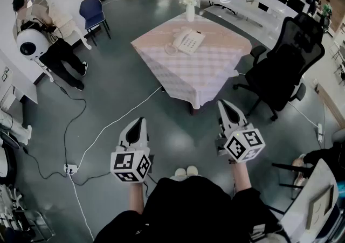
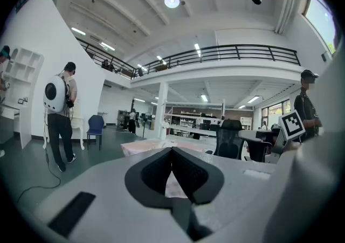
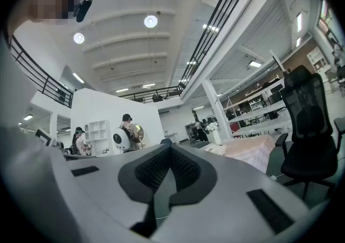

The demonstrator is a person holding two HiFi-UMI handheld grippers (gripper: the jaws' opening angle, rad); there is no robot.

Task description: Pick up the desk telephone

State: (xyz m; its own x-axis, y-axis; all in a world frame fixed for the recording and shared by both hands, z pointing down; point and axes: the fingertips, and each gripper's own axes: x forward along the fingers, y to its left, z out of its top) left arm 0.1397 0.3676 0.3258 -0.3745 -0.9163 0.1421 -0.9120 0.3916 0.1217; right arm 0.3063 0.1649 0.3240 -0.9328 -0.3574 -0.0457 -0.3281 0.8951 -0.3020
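Note:
The white desk telephone (image 1: 188,41) lies on a square table with a pale checked cloth (image 1: 215,69), well ahead of me across the floor. A coiled cord sits at the phone's left side. Both grippers hang over the grey floor, short of the table and far from the phone. My left gripper (image 1: 142,120) is shut with nothing in it, and its jaws meet in the left gripper view (image 2: 172,149). My right gripper (image 1: 222,103) is likewise shut and empty (image 3: 171,147). The table (image 3: 253,147) shows to the right in the right gripper view.
A white vase of flowers (image 1: 190,7) stands at the table's far corner. A black office chair (image 1: 285,67) sits right of the table, a blue chair (image 1: 92,13) far left. A person with a round white backpack (image 1: 43,42) stands at left. Cables and a power strip (image 1: 70,169) lie on the floor.

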